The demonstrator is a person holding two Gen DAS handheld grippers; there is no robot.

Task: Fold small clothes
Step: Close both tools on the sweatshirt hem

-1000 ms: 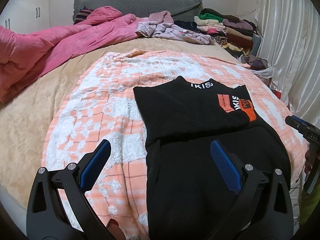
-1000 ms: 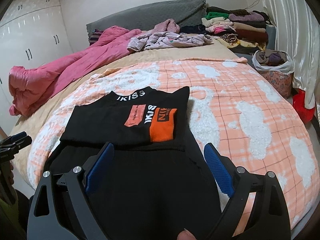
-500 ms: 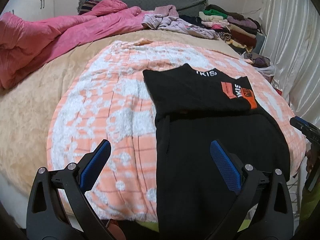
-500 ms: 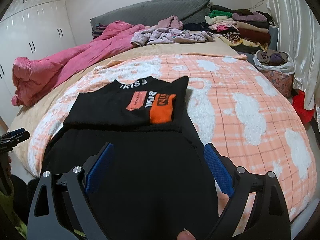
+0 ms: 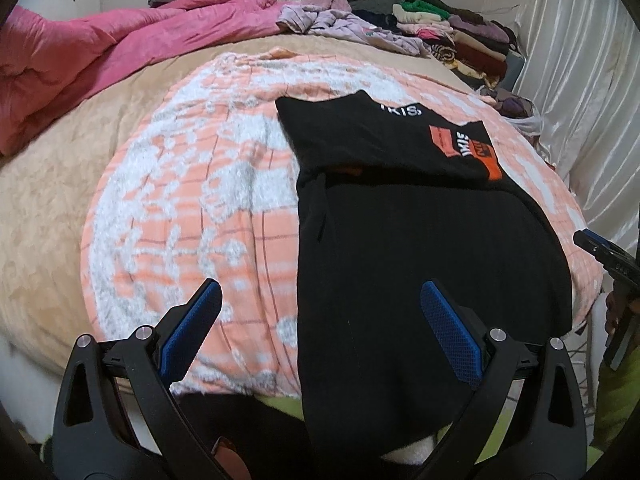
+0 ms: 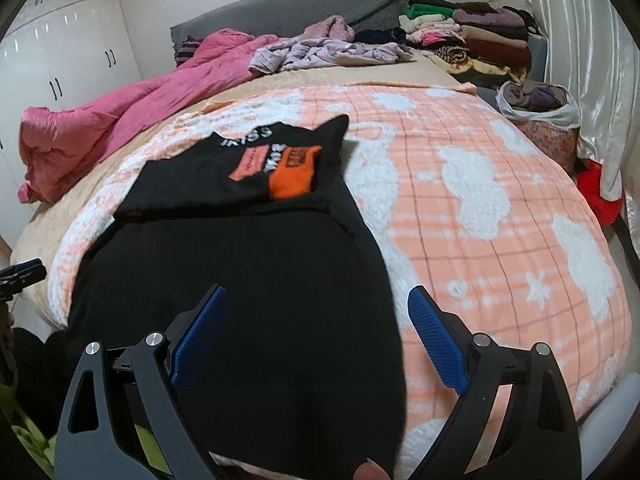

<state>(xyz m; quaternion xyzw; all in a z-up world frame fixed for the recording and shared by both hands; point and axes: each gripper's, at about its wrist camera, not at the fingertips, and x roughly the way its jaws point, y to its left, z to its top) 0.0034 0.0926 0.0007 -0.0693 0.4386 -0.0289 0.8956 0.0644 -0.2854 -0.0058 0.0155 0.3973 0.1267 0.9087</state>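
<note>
The black shirt [image 5: 420, 240] lies flat on the orange checked blanket [image 5: 192, 200] of the bed, its printed top part folded over, its lower end draping off the near edge. Both the left hand-held gripper [image 5: 320, 320] and the right hand-held gripper [image 6: 316, 328] hover wide open, empty. Best to pinch both hanging corners evenly, then lift together.

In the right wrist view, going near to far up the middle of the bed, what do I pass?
Open right gripper → plain black garment → folded black shirt with orange print → peach-and-white checked blanket → crumpled lilac clothing → grey headboard.
</note>
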